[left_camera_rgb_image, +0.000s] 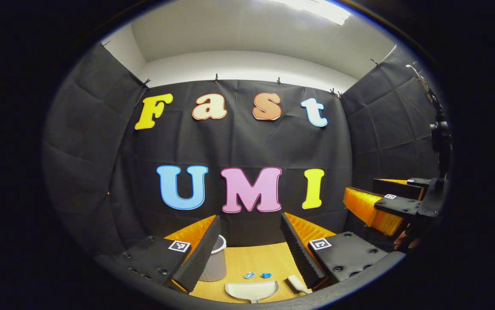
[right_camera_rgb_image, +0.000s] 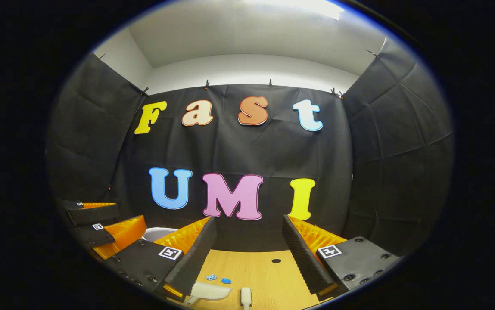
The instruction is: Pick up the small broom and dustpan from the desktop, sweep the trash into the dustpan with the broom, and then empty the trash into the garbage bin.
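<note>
The dustpan point(left_camera_rgb_image: 252, 290) lies bare before the spread left gripper point(left_camera_rgb_image: 249, 249) and spread right gripper point(right_camera_rgb_image: 247, 249), bin point(left_camera_rgb_image: 215, 262) interior hidden.

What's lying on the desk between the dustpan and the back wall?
In the left gripper view, two small blue trash scraps lie on the bare wooden desktop just beyond the dustpan; past them, nothing until the wall.

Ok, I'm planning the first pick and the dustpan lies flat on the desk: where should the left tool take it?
By the short handle stub at the near edge of the dustpan, judging from the left gripper view. The scoop is wide and flat against the desk, too broad for the fingers, while the stub points toward the left tool. Come from the near side, low.
</note>
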Action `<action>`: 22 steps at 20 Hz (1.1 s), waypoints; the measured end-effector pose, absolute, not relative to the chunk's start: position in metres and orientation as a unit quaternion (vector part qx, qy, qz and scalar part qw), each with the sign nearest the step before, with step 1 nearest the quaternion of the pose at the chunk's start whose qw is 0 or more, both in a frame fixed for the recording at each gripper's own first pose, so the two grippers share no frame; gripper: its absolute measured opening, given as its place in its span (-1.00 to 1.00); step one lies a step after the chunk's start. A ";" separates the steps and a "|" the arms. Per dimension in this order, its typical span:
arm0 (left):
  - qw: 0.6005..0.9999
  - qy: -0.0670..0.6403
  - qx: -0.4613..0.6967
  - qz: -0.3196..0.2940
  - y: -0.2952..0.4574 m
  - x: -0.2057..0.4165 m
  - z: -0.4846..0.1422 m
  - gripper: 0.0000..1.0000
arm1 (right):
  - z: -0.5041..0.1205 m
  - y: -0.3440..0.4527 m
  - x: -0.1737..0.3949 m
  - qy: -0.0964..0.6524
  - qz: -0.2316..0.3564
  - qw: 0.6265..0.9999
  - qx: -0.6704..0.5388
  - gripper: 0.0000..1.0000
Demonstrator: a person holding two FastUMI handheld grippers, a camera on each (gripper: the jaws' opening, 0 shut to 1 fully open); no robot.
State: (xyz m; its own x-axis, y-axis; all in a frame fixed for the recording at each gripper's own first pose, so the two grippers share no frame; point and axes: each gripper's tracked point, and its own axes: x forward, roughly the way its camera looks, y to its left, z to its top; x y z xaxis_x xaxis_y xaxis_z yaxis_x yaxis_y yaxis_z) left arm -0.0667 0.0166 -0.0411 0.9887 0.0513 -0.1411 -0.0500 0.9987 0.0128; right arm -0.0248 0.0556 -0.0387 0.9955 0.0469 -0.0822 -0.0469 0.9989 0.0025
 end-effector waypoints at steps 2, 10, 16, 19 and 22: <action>0.996 0.090 -0.002 0.014 0.014 -0.062 -0.057 0.65 | -0.063 0.057 -0.023 0.076 0.022 0.997 0.005 0.89; 0.942 0.332 -0.054 -0.013 0.000 -0.043 -0.210 0.66 | -0.240 0.059 -0.015 0.339 0.036 0.940 0.030 0.97; 0.815 0.578 -0.038 -0.010 -0.005 -0.071 -0.334 0.71 | -0.384 0.058 -0.046 0.564 0.053 0.823 0.046 0.97; 0.755 0.654 -0.043 -0.012 -0.001 -0.083 -0.372 0.71 | -0.436 0.062 -0.076 0.686 0.052 0.724 0.053 0.97; 0.711 0.702 -0.045 -0.002 -0.004 -0.079 -0.383 0.70 | -0.436 0.058 -0.087 0.738 0.045 0.671 0.058 0.99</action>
State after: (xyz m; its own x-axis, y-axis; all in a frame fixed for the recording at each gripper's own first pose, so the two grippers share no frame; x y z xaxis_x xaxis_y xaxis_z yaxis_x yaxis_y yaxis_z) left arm -0.0788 -0.0036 -0.3833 0.0156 -0.0662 -0.9977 -0.0611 0.9959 -0.0671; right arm -0.0874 0.0580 -0.4355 -0.0920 0.1453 -0.9851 0.0257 0.9893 0.1435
